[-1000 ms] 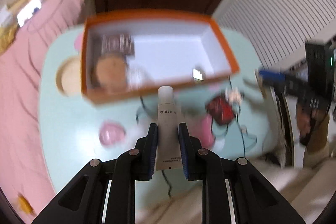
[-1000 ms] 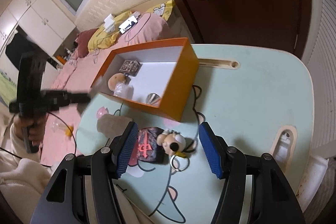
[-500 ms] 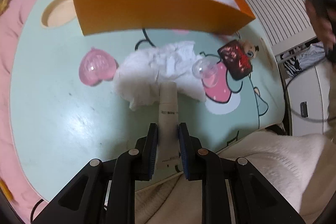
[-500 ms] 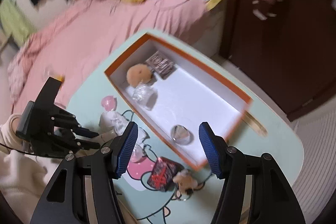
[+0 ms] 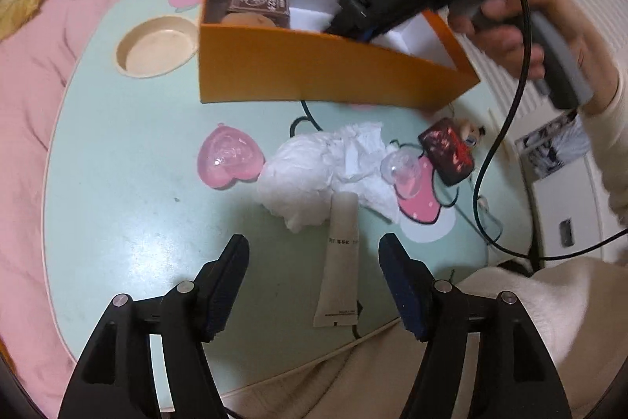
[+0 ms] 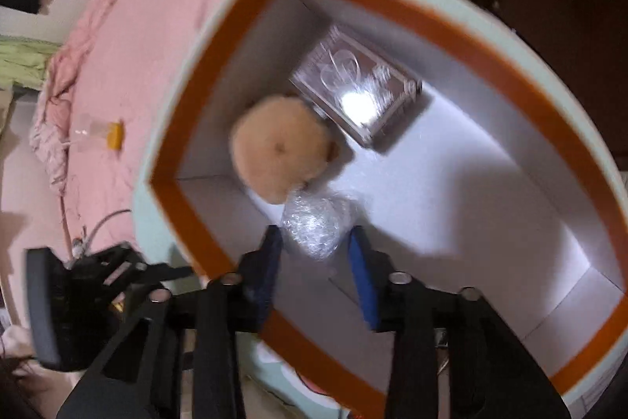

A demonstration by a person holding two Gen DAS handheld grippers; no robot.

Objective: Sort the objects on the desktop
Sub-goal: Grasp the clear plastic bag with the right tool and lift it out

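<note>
1. Left tongs (image 5: pixel 314 285) have just been opening and now stand wide apart over the table (image 5: pixel 117 222). The white tube (image 5: pixel 340 262) lies flat between them, touching neither pad.
2. The tube's cap end rests against the crumpled tissue (image 5: pixel 314 175), with the pink heart (image 5: pixel 229 160) just to its left.
3. Right tongs (image 6: pixel 316 254) reach down into the orange box (image 5: pixel 314 65). They've just been closing, and now pinch a crinkly clear plastic wad (image 6: pixel 318 222).
4. Also in the box: a fluffy tan puff (image 6: pixel 280 152) and a card deck (image 6: pixel 357 93).
</note>
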